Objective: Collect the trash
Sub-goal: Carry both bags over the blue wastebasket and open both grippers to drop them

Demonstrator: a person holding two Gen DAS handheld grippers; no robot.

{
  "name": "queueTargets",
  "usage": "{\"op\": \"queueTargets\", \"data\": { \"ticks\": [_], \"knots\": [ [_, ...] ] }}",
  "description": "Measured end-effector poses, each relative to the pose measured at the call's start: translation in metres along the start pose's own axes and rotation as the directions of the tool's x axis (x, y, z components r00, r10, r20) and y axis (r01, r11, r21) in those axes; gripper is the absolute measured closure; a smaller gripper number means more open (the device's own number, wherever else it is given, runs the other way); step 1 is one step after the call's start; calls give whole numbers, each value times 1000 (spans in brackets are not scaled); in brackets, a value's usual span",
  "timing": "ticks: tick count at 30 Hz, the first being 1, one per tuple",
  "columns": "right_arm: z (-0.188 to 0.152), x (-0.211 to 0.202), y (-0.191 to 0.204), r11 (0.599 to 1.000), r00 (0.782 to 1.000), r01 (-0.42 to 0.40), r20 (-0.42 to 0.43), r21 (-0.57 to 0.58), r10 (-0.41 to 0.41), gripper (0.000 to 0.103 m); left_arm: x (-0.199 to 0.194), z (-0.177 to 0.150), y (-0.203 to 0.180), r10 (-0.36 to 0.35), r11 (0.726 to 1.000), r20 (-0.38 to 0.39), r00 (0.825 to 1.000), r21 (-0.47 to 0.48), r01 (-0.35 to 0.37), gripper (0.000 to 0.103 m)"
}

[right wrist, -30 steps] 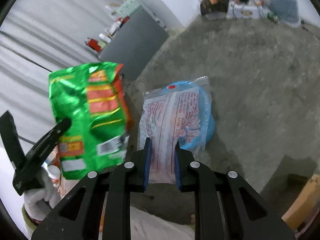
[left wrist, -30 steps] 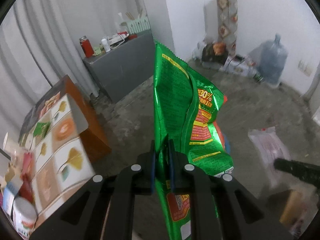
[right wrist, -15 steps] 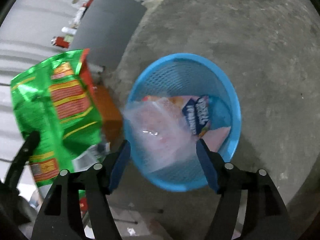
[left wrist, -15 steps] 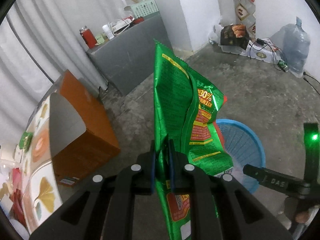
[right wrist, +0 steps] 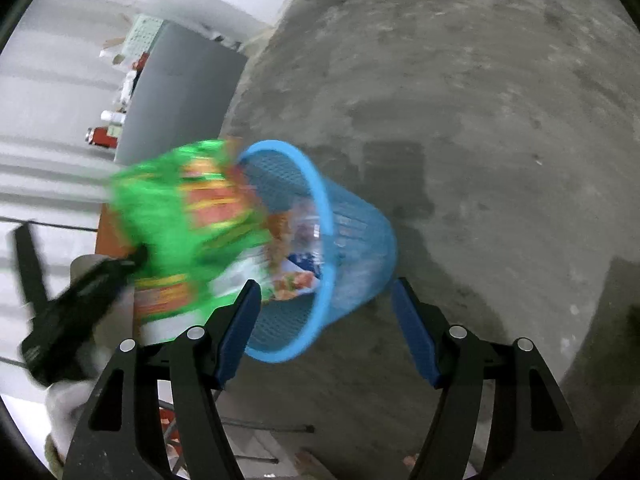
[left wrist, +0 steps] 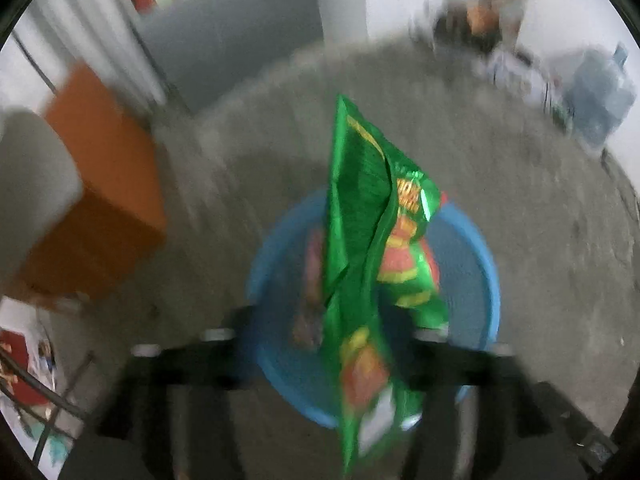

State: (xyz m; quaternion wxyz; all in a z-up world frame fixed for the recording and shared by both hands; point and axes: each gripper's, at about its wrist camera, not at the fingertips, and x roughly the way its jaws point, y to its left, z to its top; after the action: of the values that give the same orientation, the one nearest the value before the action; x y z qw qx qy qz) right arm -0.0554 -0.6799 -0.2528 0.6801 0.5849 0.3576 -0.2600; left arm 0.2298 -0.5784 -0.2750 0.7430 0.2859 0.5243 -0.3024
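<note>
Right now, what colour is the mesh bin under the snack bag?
Light blue; the mesh bin shows best in the right wrist view.

A plain home room: bare grey concrete floor point(right wrist: 480, 100), white curtains point(left wrist: 100, 32), a grey cabinet point(right wrist: 180, 92) carrying bottles, a large clear water jug point(left wrist: 600, 96) by the white wall

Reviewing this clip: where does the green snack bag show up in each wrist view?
Left wrist: green snack bag centre frame, blurred, over the blue basket.
Right wrist: green snack bag left of centre, at the rim of the blue basket.
Shared landmark: the grey cabinet.
</note>
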Motion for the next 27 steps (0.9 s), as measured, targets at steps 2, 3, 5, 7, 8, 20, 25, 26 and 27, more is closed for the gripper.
{"op": "queueTargets", "data": {
  "ticks": [2,3,5,7,8,20,25,26,27],
  "knots": [
    [-6,-6,-10,1000,1000,9,0,20,-9,37,13,-7,1,-35,999,-67,997,-40,32,43],
    [-9,-9,-13,1000,1000,12,0,27,-12,37,10,-9,5,-61,996,-59,996,-73,57,43],
    [-15,-15,-18,999,1000,19,4,35,-19,37,1,-9,13,-81,991,-51,995,-108,76,43],
    [-22,-22,-23,999,1000,26,5,40,-26,37,-16,-6,20,-97,989,-33,995,-116,93,43],
    [-24,-25,-24,999,1000,25,3,45,-25,37,-24,-5,22,-101,988,-18,995,-121,98,43],
    [-44,-50,15,995,1000,25,16,-100,-24,44,-194,-45,81,-301,951,177,937,-17,309,40],
    [-29,-12,96,961,999,37,-18,-274,-44,66,-258,-105,137,-356,933,238,904,27,360,37],
    [-26,3,111,954,998,48,-32,-297,-60,69,-269,-121,153,-346,935,260,901,19,354,37],
    [-22,19,123,946,996,58,-49,-318,-77,74,-280,-139,174,-331,938,285,900,-1,346,36]
  ]
}}
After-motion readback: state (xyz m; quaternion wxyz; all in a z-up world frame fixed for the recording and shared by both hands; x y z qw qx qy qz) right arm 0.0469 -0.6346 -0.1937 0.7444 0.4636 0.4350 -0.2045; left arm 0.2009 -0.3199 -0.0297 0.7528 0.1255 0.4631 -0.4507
